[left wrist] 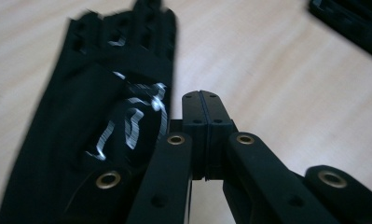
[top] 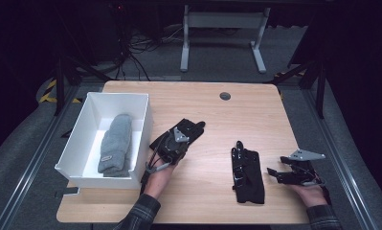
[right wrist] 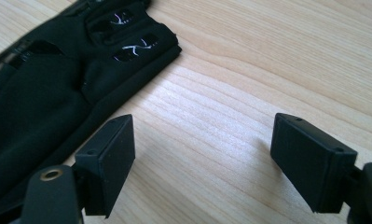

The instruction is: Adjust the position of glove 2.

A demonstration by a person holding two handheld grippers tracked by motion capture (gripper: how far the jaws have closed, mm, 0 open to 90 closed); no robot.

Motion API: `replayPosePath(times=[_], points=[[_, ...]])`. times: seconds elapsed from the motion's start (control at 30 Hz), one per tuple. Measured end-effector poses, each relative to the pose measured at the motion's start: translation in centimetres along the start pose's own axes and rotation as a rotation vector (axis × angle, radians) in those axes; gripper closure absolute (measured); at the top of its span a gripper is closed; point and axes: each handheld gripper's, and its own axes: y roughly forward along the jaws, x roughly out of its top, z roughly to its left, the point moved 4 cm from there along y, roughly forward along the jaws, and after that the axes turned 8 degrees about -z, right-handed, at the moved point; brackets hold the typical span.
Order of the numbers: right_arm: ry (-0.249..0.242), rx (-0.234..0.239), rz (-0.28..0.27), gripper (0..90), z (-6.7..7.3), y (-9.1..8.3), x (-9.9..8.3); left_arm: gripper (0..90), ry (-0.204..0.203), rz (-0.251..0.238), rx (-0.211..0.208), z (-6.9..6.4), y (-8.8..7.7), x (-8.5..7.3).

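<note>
On the counter, a white box sits at the left edge with one grey glove inside. Two black gloves lie outside it: one beside the box, by the left claw, whose jaws are pressed together with the glove alongside them; the other near the right claw, spread wide, nothing between. Bare wood stretches across the far half and between the hands.
</note>
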Motion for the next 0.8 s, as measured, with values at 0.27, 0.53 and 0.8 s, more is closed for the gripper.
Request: replayPosePath(times=[0.27,0.53,0.8], points=[[-0.028,-0.004,-0.008,16.7,0.1,0.3,-0.1,90.0,-0.017,0.037,0.038,1.8,3.1,-0.4],[-0.032,-0.004,-0.004,15.4,0.1,0.4,-0.1,90.0,-0.01,0.058,0.015,1.8,3.6,-0.9],[-0.033,-0.004,-0.003,15.2,0.1,0.4,-0.1,90.0,0.006,0.072,-0.054,-0.3,3.0,-1.2]])
